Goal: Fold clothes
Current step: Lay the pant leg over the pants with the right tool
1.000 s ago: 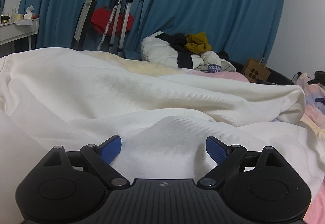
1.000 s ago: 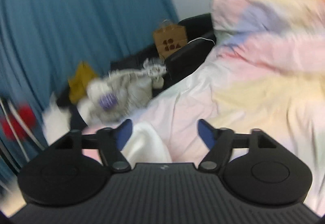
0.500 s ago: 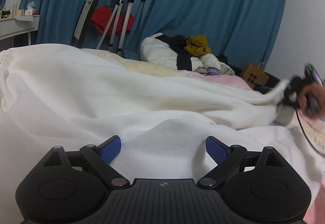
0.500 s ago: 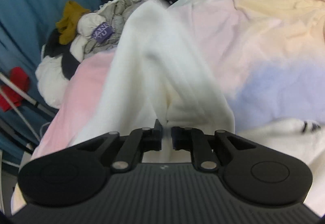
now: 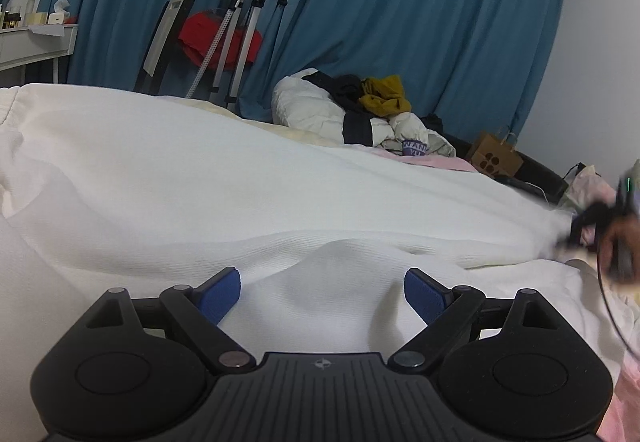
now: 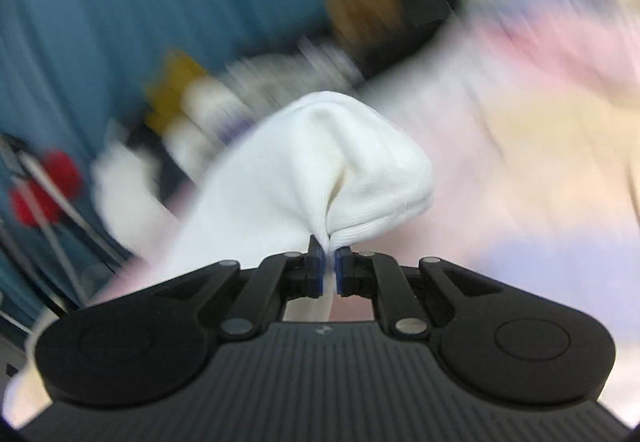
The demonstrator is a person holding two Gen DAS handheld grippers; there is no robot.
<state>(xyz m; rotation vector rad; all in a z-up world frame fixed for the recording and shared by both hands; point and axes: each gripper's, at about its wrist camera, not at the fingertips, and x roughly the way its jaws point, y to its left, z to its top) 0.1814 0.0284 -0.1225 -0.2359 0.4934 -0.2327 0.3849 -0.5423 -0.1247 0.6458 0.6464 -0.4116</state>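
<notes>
A large white garment lies spread over the bed and fills the left wrist view. My left gripper is open, low over a raised fold of it, blue pads on either side of the fold. My right gripper is shut on a bunched end of the white garment and holds it lifted. In the left wrist view the right gripper shows blurred at the far right, at the stretched end of the garment.
A pastel pink, yellow and lilac bedsheet lies under the garment. A pile of clothes sits at the bed's far end before blue curtains. A brown paper bag, a stand with red cloth and a white desk stand beyond.
My right gripper came down onto the garment's end, shut on it and now pulls it up and to the right, stretching the cloth. My left gripper stays open over the fold.
</notes>
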